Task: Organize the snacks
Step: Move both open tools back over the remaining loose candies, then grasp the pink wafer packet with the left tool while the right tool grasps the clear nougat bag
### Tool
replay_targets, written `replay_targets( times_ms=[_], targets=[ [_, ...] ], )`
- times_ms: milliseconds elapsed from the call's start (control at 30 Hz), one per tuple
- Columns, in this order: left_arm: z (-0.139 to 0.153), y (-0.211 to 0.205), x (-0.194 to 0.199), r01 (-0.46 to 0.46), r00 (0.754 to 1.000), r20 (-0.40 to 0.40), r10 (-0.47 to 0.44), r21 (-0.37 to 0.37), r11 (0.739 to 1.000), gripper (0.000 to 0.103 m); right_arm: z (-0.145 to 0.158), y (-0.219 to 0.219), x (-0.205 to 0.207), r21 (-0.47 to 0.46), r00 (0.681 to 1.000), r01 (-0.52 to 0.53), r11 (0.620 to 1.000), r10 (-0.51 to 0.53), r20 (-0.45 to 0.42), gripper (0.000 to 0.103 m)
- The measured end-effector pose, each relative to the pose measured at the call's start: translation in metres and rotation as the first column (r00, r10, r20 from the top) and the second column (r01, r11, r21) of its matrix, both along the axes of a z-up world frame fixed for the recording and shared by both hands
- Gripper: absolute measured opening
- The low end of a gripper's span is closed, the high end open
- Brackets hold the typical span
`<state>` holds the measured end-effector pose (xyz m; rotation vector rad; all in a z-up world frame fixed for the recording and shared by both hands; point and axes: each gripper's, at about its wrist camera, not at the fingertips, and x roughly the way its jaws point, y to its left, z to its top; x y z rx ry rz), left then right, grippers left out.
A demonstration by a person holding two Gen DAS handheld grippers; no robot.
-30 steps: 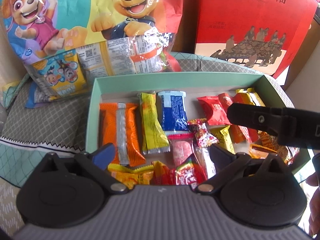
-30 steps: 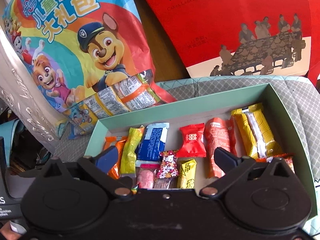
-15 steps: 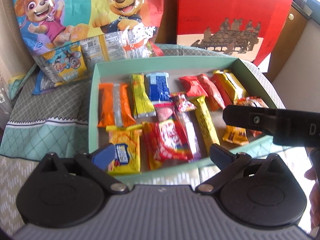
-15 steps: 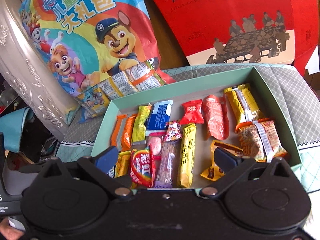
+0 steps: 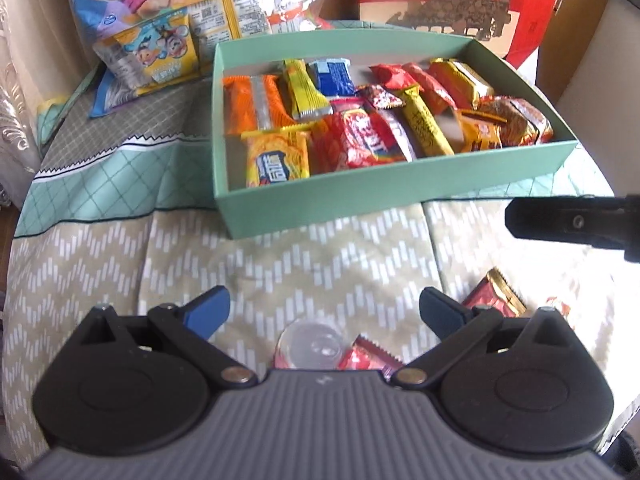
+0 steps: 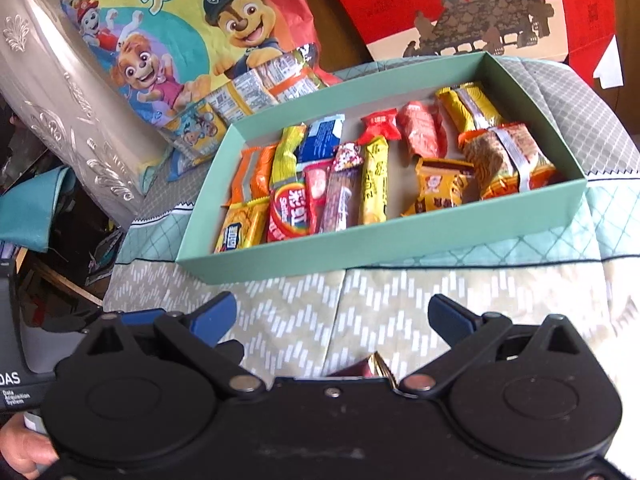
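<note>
A mint-green box on the patterned cloth holds several wrapped snacks laid side by side. My left gripper is open and empty, pulled back in front of the box. Just under it lie a clear jelly cup and a red wrapped snack; a red-and-gold wrapped snack lies by its right finger. My right gripper is open and empty, also in front of the box, with a red-and-gold snack peeking out below it. One right finger shows in the left wrist view.
A large cartoon-dog snack bag with small packets spilling out leans behind the box on the left. A red gift box stands behind on the right. A silver embossed item is at the far left.
Both grippers have pulled back from above the box towards the near side. The box now lies further away, and loose snacks on the cloth have come into view.
</note>
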<state>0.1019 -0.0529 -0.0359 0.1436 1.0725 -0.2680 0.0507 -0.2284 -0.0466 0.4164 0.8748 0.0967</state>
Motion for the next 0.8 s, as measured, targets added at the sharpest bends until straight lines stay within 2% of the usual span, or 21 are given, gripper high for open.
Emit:
replay_targets(
  times_ms=[100, 300, 367, 400, 433, 533, 567, 700, 733, 800],
  targets=[
    [-0.009, 0.008, -0.007, -0.013, 1.0, -0.018, 0.014, 0.021, 1.0, 0.103, -0.006, 0.005, -0.008, 0.015, 1.0, 0.001, 1.0, -0.001, -0.021, 0.103],
    [-0.015, 0.02, -0.031, -0.012, 0.999, -0.036, 0.012, 0.008, 1.0, 0.103, -0.022, 0.023, -0.033, 0.026, 0.997, -0.036, 0.999, 0.038, -0.071, 0.103],
    [-0.018, 0.019, -0.041, -0.001, 1.0, -0.026, 0.001, 0.015, 1.0, 0.101, -0.028, 0.032, -0.043, 0.021, 0.995, -0.048, 0.999, 0.05, -0.087, 0.103],
    [-0.019, 0.018, -0.044, 0.009, 1.0, -0.021, -0.008, 0.018, 1.0, 0.094, -0.031, 0.036, -0.047, 0.017, 0.994, -0.053, 0.998, 0.055, -0.097, 0.102],
    [-0.02, 0.016, -0.049, 0.02, 1.0, -0.017, -0.02, 0.02, 1.0, 0.086, -0.034, 0.04, -0.05, 0.017, 0.992, -0.06, 0.998, 0.061, -0.109, 0.095],
    [-0.023, 0.012, -0.054, 0.05, 0.999, -0.02, -0.05, 0.004, 0.999, 0.071, -0.042, 0.05, -0.06, 0.015, 0.987, -0.077, 0.997, 0.078, -0.141, 0.076],
    [-0.023, 0.011, -0.055, 0.058, 0.998, -0.02, -0.058, 0.0, 0.998, 0.07, -0.045, 0.053, -0.063, 0.004, 0.985, -0.083, 0.997, 0.083, -0.149, 0.07],
    [-0.028, 0.006, -0.059, 0.083, 0.996, -0.04, -0.084, -0.009, 0.996, 0.043, -0.054, 0.065, -0.07, -0.03, 0.98, -0.105, 0.994, 0.099, -0.173, 0.058],
    [-0.028, 0.004, -0.06, 0.097, 0.994, -0.045, -0.097, -0.015, 0.995, 0.04, -0.055, 0.068, -0.073, -0.05, 0.982, -0.111, 0.993, 0.101, -0.162, 0.055],
    [-0.027, 0.003, -0.063, 0.114, 0.992, -0.056, -0.116, -0.035, 0.993, 0.04, -0.054, 0.072, -0.075, -0.091, 0.983, -0.123, 0.988, 0.109, -0.149, 0.048]
  ],
)
